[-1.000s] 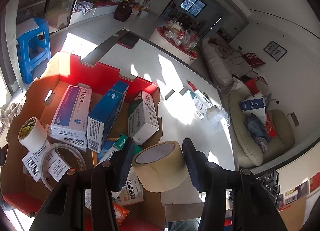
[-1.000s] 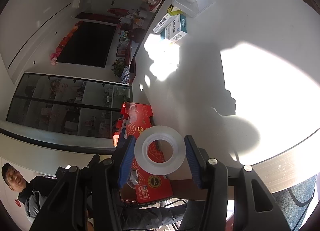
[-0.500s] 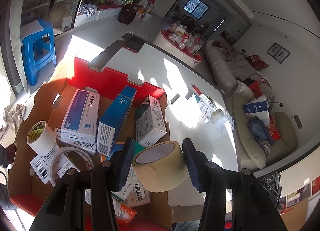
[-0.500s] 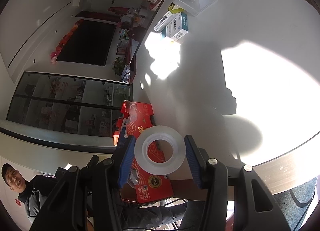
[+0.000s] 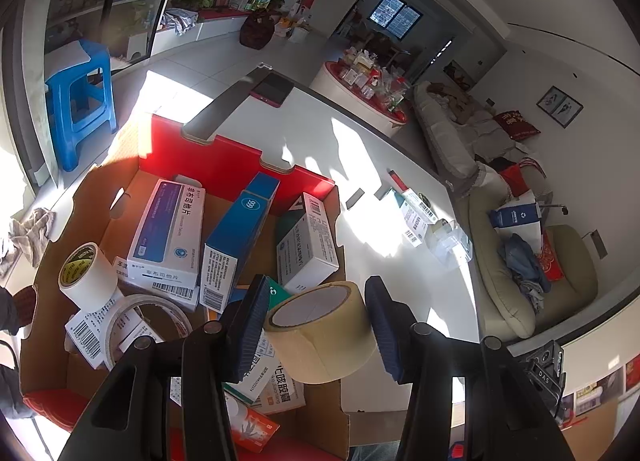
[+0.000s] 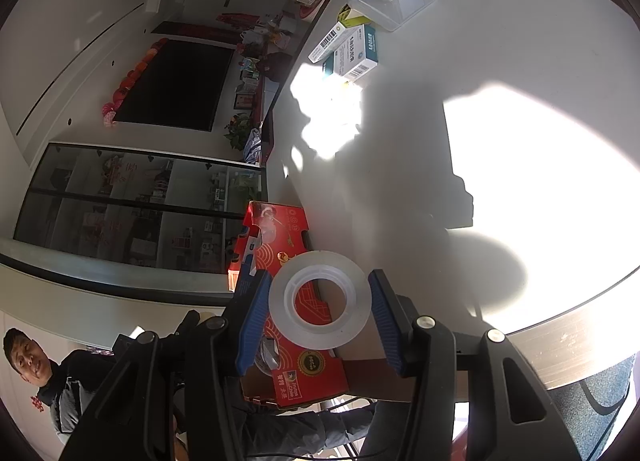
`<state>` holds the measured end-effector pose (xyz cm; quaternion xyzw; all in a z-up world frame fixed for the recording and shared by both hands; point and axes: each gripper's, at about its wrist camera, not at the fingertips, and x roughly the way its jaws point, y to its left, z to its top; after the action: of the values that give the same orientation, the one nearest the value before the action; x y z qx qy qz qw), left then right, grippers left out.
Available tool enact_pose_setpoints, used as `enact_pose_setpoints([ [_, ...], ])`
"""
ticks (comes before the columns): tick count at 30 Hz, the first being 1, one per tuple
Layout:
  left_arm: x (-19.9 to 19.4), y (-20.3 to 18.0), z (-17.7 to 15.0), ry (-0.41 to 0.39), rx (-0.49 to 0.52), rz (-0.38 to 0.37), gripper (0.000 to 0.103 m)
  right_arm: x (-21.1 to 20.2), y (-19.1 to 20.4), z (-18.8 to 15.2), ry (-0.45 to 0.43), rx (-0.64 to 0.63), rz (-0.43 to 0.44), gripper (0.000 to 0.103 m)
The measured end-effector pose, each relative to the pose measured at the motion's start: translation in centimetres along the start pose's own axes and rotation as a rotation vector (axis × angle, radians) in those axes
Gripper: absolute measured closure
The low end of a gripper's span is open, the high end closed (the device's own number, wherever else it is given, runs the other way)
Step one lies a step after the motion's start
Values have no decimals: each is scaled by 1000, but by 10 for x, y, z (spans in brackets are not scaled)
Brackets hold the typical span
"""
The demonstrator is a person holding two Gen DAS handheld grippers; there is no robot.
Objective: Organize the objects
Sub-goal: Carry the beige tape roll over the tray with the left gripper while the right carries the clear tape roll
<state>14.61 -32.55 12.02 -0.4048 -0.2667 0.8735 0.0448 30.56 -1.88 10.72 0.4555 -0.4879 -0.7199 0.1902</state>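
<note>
I see a tan plastic tape roll [image 5: 320, 335], glossy, with a white paper-like core. The open box [image 5: 80, 221] beneath it is raw brown corrugated cardboard, red and shiny outside. The cartons inside look like smooth printed card. The translucent tape ring [image 6: 319, 300] looks frosted plastic. The white tabletop [image 6: 520, 61] reads smooth and matt.

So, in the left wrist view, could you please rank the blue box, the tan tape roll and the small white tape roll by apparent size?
1. Tan tape roll, though nearness inflates it
2. Blue box, nearly alike
3. Small white tape roll
</note>
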Motion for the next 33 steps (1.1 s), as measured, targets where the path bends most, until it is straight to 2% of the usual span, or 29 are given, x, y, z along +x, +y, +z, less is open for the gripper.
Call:
enact_pose_setpoints([
  [15, 3, 5, 2, 9, -10, 11, 50, 10, 9, 2, 16, -7, 9, 53],
  [19, -2, 3, 15, -8, -3, 20, 50, 30, 43, 19, 46, -46, 66, 53],
  [23, -20, -5, 32, -58, 21, 35, 50, 51, 102, 38, 72, -162, 111, 53],
  [27, -40, -6, 40, -99, 33, 59, 50, 64, 147, 41, 88, -241, 173, 53],
  [30, -49, 1, 37, -114, 24, 82, 50, 67, 158, 29, 98, -281, 178, 53],
  [33, -54, 10, 31, -119, 7, 103, 50, 69, 148, 15, 113, -275, 168, 53],
])
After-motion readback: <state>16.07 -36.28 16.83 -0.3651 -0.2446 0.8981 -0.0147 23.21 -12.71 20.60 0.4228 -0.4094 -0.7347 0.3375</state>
